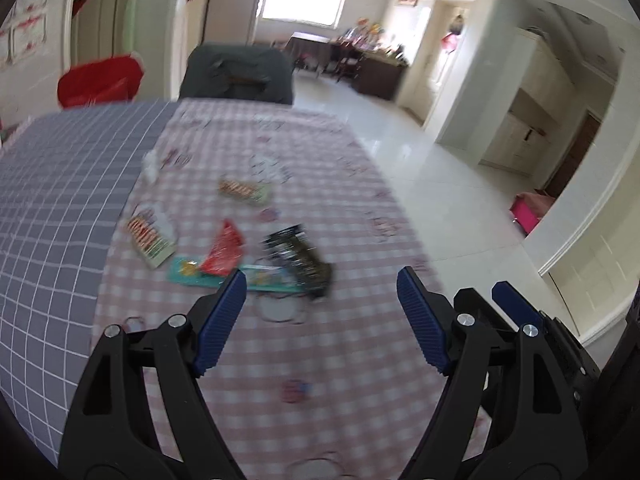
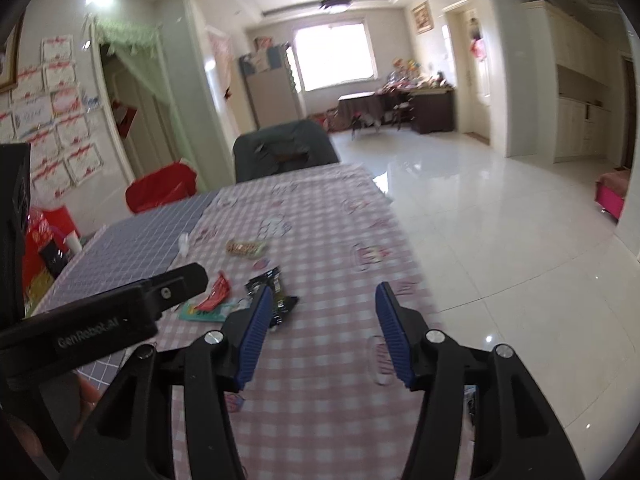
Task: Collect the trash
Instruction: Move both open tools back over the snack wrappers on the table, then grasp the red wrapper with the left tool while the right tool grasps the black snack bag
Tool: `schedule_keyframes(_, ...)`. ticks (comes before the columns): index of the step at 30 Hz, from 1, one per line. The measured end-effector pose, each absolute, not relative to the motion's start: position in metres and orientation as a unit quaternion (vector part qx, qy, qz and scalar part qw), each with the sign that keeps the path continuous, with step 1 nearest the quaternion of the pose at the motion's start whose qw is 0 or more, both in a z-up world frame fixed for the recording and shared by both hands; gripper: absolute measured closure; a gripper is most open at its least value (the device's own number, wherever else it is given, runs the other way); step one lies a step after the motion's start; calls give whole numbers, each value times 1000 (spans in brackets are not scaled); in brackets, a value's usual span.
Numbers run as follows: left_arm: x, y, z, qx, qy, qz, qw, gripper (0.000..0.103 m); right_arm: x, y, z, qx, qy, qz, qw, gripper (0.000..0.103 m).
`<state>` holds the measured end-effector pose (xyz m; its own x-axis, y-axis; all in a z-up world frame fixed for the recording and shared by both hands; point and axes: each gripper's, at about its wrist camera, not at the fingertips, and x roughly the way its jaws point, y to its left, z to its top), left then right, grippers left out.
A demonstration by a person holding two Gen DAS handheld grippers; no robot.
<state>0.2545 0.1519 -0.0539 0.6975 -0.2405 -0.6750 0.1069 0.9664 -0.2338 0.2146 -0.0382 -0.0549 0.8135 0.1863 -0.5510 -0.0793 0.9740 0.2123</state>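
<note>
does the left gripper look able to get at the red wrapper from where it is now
Probably yes. The left gripper is open and holds nothing, and the red wrapper lies uncovered on the checked tablecloth just ahead of its left finger, partly on a teal packet. Nothing stands between them.

Table [image 1: 320, 360] covered by pink checked cloth and adjoining grey grid cloth [image 1: 60, 200]; scattered on the pink: red wrapper [image 1: 224, 254], black packet [image 1: 300, 258], teal wrapper [image 1: 192, 272], two striped packets [image 1: 242, 190], white tissue [image 1: 151, 164].

From my seat, motion blur smears the wrappers [image 1: 224, 254] so their print is unreadable, my left gripper's body hides part of the teal packet [image 2: 208, 312], and the checked tablecloth [image 1: 340, 360] runs off the bottom edge.
</note>
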Motion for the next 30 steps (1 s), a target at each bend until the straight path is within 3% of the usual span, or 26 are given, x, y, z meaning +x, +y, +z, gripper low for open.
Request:
schedule_keyframes(8, 312, 214, -99, -103, 438, -54, 892, 26, 278, 8, -96, 67, 361, 115, 923, 49)
schedule_keyframes(21, 358, 209, -144, -45, 465, -27, 884, 28, 342, 26, -142, 52, 414, 140, 898, 45)
schedule_keyframes(25, 362, 206, -149, -38, 466, -26, 883, 48, 347, 28, -148, 46, 426, 145, 892, 46)
schedule_keyframes(27, 362, 202, -150, -20, 464, -23, 885, 57, 346, 30, -148, 40, 425, 148, 892, 53)
schedule_keyframes(30, 362, 201, -150, -15, 464, -17, 885, 68, 345, 34, -148, 29, 424, 153, 892, 71)
